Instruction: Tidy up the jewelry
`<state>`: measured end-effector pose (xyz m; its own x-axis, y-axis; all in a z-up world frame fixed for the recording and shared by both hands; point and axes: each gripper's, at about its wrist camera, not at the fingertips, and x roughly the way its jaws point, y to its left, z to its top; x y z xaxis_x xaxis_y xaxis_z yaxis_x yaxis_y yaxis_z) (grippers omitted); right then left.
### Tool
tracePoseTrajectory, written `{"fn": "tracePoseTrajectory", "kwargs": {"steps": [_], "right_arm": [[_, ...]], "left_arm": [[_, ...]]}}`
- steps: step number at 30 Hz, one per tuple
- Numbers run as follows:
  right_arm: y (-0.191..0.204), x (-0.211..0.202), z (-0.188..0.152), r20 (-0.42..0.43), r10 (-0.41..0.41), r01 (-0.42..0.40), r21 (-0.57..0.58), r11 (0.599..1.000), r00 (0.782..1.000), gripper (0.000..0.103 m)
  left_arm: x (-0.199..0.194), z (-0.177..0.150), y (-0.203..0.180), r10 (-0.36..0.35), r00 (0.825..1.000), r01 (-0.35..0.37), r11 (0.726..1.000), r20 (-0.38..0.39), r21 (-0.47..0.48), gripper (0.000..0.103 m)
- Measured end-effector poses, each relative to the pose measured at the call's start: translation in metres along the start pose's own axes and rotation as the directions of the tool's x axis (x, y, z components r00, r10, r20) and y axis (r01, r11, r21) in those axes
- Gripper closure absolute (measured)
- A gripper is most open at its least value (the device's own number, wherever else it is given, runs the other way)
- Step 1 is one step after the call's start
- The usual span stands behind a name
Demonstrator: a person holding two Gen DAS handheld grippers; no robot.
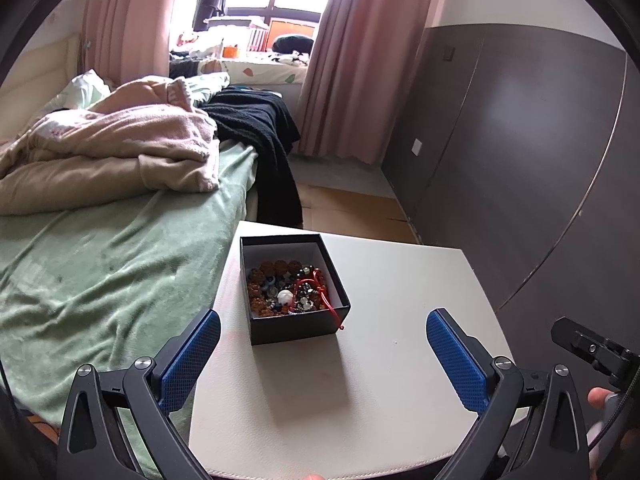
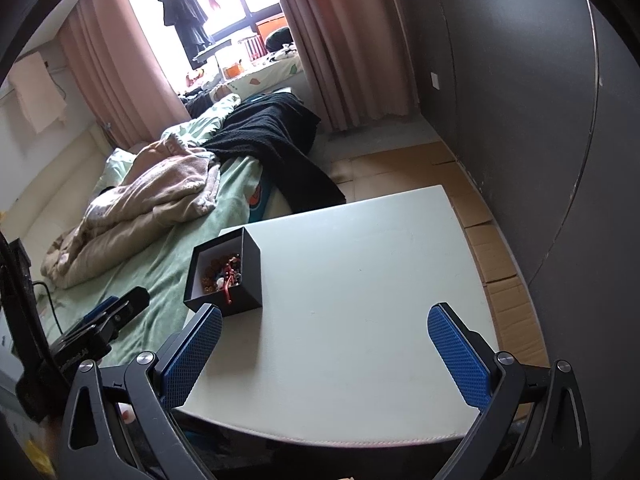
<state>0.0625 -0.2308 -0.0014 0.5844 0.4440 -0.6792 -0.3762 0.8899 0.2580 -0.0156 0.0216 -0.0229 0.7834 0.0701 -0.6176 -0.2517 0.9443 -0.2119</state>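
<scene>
A small black box (image 1: 298, 325) with a white lining stands on the white table (image 1: 400, 320), near its left edge. It holds a heap of jewelry (image 1: 288, 290): brown bead bracelets, a white bead, small metal pieces and a red cord (image 1: 326, 298) that hangs over the front rim. My left gripper (image 1: 323, 332) is open and empty, just in front of the box. In the right wrist view the box (image 2: 244, 280) is at the left, beside my open, empty right gripper (image 2: 325, 332), which hangs over bare table (image 2: 360, 280).
A bed with a green sheet (image 1: 100, 280), beige blankets (image 1: 108, 148) and a black throw (image 1: 260, 128) adjoins the table's left side. A dark wardrobe (image 1: 520, 140) stands at the right. Cardboard (image 2: 496, 248) covers the floor beyond the table. Pink curtains frame the window.
</scene>
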Motion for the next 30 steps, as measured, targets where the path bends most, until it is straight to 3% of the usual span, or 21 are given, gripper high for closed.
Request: {"fn": "tracePoseTrajectory", "kwargs": {"steps": [30], "right_arm": [[0.000, -0.013, 0.002, 0.009, -0.014, 0.014, -0.016, 1.000, 1.000, 0.000]], "left_arm": [[-0.012, 0.001, -0.009, 0.020, 0.999, -0.020, 1.000, 0.035, 0.008, 0.000]]}}
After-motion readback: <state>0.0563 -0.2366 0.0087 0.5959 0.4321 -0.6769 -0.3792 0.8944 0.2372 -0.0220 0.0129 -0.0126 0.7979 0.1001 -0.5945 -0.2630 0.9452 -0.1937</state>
